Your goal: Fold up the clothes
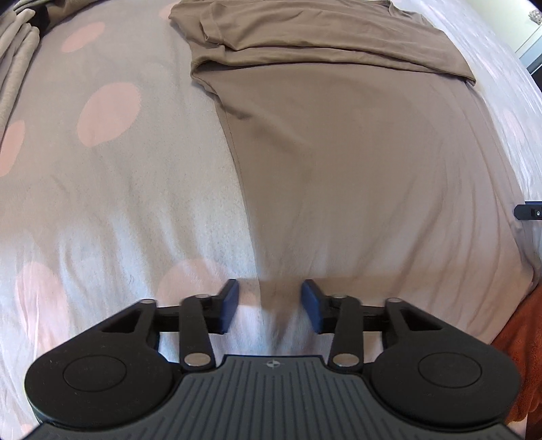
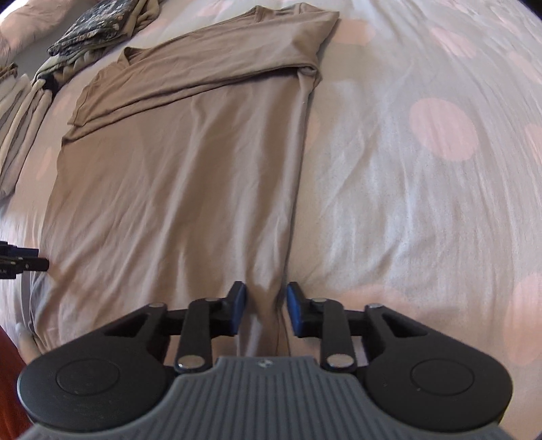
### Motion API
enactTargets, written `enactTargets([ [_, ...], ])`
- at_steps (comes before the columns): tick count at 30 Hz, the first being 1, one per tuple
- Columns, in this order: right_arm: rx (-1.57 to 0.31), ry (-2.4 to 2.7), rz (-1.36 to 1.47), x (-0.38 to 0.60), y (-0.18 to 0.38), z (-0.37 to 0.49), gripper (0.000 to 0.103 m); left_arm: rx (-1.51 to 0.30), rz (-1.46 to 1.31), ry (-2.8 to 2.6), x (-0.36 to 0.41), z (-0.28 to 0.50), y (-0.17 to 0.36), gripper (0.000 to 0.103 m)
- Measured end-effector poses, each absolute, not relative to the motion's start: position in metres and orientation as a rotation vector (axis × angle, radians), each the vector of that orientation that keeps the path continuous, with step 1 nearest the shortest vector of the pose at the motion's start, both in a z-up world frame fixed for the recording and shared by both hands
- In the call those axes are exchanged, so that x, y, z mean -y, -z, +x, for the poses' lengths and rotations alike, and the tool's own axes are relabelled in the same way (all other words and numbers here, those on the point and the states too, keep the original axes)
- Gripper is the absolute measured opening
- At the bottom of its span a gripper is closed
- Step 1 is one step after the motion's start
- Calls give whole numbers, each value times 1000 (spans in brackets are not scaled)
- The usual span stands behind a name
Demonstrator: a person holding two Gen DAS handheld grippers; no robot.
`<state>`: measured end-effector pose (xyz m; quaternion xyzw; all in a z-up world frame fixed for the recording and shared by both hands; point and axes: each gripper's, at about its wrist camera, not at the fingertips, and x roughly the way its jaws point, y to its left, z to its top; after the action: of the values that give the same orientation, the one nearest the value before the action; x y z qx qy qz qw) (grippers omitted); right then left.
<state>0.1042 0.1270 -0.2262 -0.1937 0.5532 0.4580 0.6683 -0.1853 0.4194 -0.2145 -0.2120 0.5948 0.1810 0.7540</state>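
Note:
A taupe long-sleeved shirt (image 1: 355, 152) lies flat on the bed, its sleeves folded across the chest at the far end. My left gripper (image 1: 271, 287) points down at the near left hem corner. A bunched bit of cloth sits between its blue pads (image 1: 230, 301), with a strip of sheet showing beside the left pad. In the right wrist view the same shirt (image 2: 176, 176) runs away from my right gripper (image 2: 266, 291), whose pads close in on the near right hem edge. Creases run towards the jaws.
The bedspread (image 1: 101, 169) is pale grey with pink dots. A pile of folded clothes (image 2: 95, 30) lies at the far left, also seen as beige folds (image 1: 17, 67). Orange cloth (image 1: 521, 355) hangs past the bed's near edge. A dark cabinet (image 1: 532, 44) stands beyond the bed.

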Motion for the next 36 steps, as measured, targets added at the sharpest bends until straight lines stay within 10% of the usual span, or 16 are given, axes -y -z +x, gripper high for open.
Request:
enactTargets([
  [6,-1158,-1053,-322,-111,210,107,3,-1221,-487,-401,-424,-196,203,3],
  [23,-1052,-926,-62,-106,205,143,4,-918,-577,-576,-462,-211,181,0],
  [25,-1062,-917,-54,-106,208,144,14,-918,-567,-563,-461,-209,182,0],
  [27,-1066,-908,-43,-106,209,145,49,-895,-563,-544,-459,-209,179,3],
  [29,-1041,-902,2,-99,206,147,66,-875,-561,-533,-457,-210,177,26],
  [31,-1032,-931,70,-92,203,150,68,-869,-554,-535,-455,-211,175,51],
  [36,-1024,-1050,199,-85,196,151,74,-845,-537,-531,-452,-210,170,53],
])
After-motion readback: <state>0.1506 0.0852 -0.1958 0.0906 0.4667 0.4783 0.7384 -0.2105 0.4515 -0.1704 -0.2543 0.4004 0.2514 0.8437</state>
